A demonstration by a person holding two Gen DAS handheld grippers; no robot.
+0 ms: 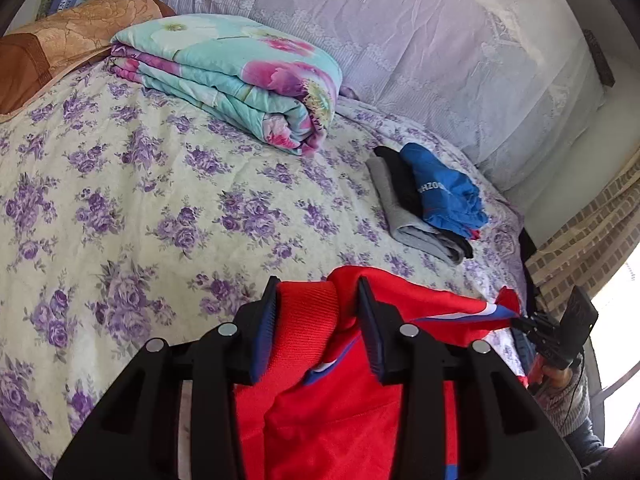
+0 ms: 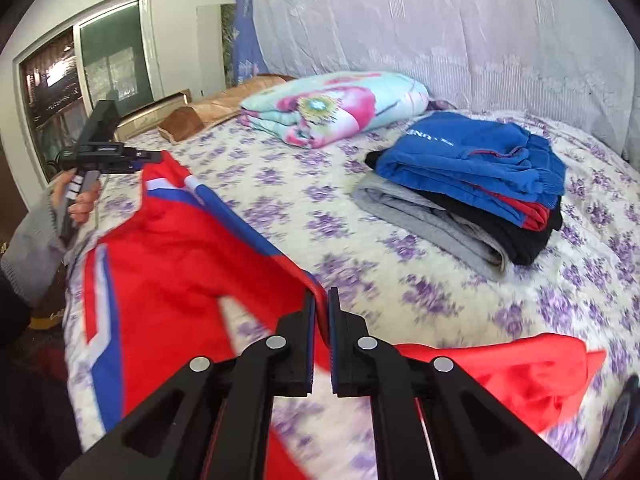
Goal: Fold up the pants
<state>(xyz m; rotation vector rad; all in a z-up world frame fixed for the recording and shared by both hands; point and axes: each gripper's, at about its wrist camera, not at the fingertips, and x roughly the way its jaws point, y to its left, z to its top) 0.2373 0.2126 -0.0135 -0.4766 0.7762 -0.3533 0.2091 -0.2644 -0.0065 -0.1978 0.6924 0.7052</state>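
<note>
The red pants (image 1: 344, 400) with blue and white side stripes hang stretched between my two grippers above the flowered bed (image 1: 140, 200). My left gripper (image 1: 318, 316) is shut on the thick red waistband, its jaws held apart by the bunched cloth. It also shows in the right wrist view (image 2: 156, 156), gripping the far corner of the pants (image 2: 168, 272). My right gripper (image 2: 321, 308) is shut on the pants' edge, jaws nearly together. It appears at the right edge of the left wrist view (image 1: 516, 322). A red part (image 2: 520, 376) lies on the bed to the right.
A stack of folded clothes (image 2: 472, 192), blue on black on grey, sits on the bed to the right (image 1: 432, 208). A folded flowered quilt (image 1: 240, 76) and a brown pillow (image 1: 60, 48) lie at the far side. A lace curtain (image 2: 440, 20) hangs behind.
</note>
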